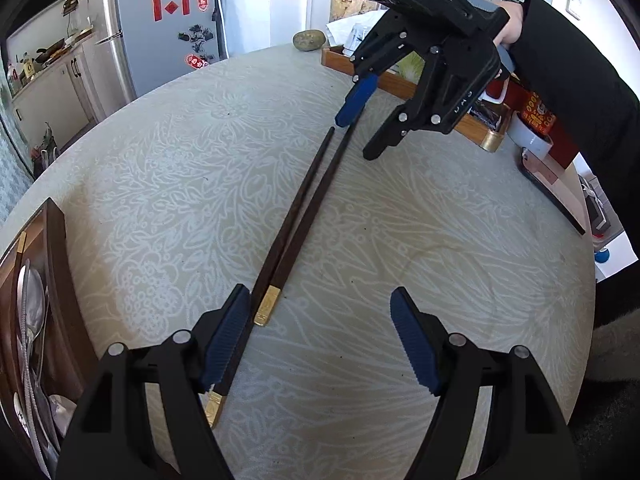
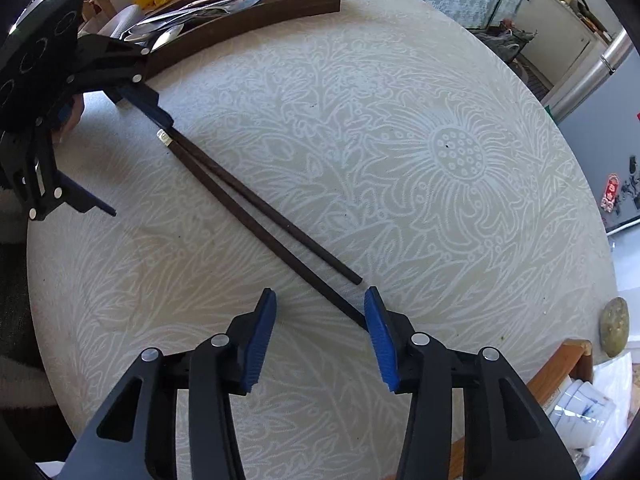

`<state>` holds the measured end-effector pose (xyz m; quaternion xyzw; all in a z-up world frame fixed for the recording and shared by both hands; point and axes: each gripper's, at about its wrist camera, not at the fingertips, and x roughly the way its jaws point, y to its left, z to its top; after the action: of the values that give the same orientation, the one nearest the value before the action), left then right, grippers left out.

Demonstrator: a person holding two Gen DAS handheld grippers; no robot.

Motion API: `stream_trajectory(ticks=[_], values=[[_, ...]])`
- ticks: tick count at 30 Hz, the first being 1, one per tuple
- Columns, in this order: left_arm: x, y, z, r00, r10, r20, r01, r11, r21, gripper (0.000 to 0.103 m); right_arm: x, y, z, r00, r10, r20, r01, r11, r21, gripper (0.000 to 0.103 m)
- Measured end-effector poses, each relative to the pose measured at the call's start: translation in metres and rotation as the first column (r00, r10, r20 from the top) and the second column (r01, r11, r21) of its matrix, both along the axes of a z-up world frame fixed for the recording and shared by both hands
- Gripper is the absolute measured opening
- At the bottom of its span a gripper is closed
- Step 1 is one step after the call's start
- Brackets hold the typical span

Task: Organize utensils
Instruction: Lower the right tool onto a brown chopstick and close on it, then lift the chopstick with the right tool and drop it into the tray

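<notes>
My left gripper [image 1: 320, 340] is spread wide and holds nothing; the gold-capped butt ends of the two dark wooden chopsticks [image 1: 298, 208] lie against the inside of my left-hand blue pad, one cap passing beneath it. The pair's long axis runs straight away from these jaws across the pale floral tabletop [image 1: 440, 240] toward my right gripper [image 2: 320, 338], also parted and empty, whose right pad touches the longer stick's thin tip while the other tip stops just short. So both ends are in reach, and I judge the left jaws better placed, needing only a small shift sideways to straddle both sticks. Nothing lies between. The dark wooden utensil tray [image 2: 256, 20] with metal spoons [image 2: 200, 12] sits at the table edge beside my left hand; a lighter wooden tray [image 1: 400, 84] stands beyond the right.
</notes>
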<state>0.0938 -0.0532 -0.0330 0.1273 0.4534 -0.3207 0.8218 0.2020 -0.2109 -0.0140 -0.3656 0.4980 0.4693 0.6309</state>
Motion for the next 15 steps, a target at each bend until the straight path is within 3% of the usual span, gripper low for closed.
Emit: stream_trajectory(ticks=[7, 12, 13, 15], values=[[-0.007, -0.007, 0.001, 0.998, -0.053, -0.016, 0.053, 0.998, -0.016, 0.076, -0.024, -0.006, 0.003, 0.996, 0.07, -0.053, -0.071, 0.997, -0.011, 0.034], [-0.008, -0.011, 0.001, 0.998, -0.067, -0.017, 0.067, 0.998, -0.003, 0.076, -0.035, -0.005, 0.004, 0.996, 0.084, -0.035, -0.085, 0.996, -0.014, 0.03], [-0.007, -0.012, 0.001, 0.998, -0.064, -0.009, 0.064, 0.998, 0.004, 0.076, -0.036, -0.006, 0.004, 0.996, 0.088, -0.031, -0.089, 0.996, -0.015, 0.015], [-0.004, -0.013, 0.002, 0.998, -0.056, 0.001, 0.056, 0.998, 0.013, 0.076, -0.044, -0.009, 0.004, 0.993, 0.112, -0.036, -0.113, 0.994, -0.012, 0.009]])
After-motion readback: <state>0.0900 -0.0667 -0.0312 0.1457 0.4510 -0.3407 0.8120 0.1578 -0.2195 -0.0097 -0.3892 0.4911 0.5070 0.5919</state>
